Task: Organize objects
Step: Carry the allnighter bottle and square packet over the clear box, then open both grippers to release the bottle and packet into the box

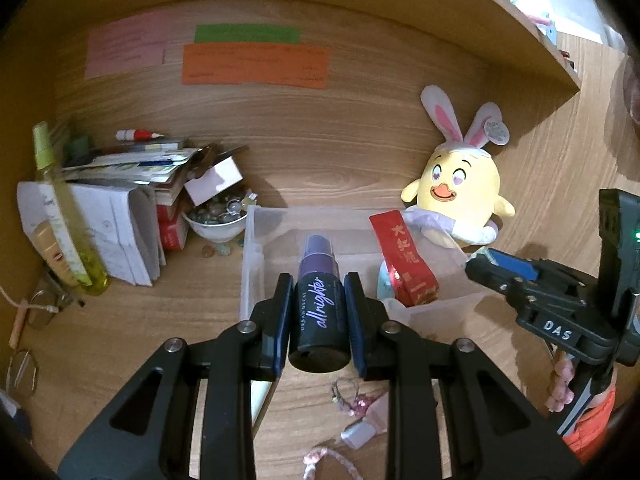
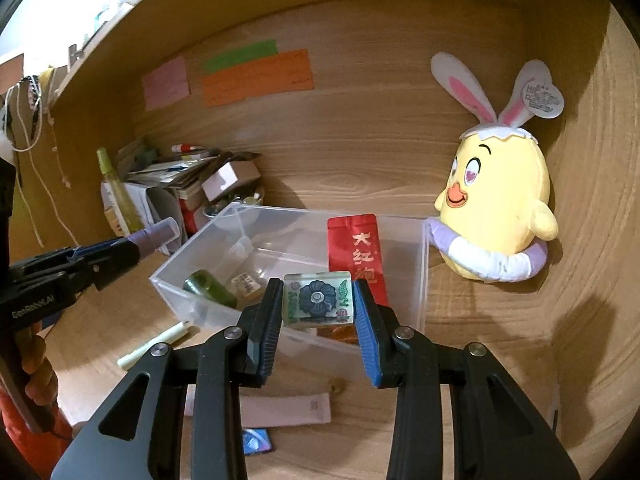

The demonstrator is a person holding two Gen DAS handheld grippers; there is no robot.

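Depositing step: left gripper [image 1: 319, 320] pinches spray bottle [image 1: 319, 312], right gripper [image 2: 319, 304] pinches mahjong-like tile [image 2: 318, 298], apparently over clear bin [image 2: 424, 280]; next, lower and release.

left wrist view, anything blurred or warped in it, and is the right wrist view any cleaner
Left wrist view: the yellow-green spray bottle at the left edge is smeared, fisheye bends the shelf edge, and the black spray bottle in the left gripper stays sharp. Right wrist view: the same bowing and dark corners, with the decorated block in the right gripper crisp and a soft shadow on the right wall.
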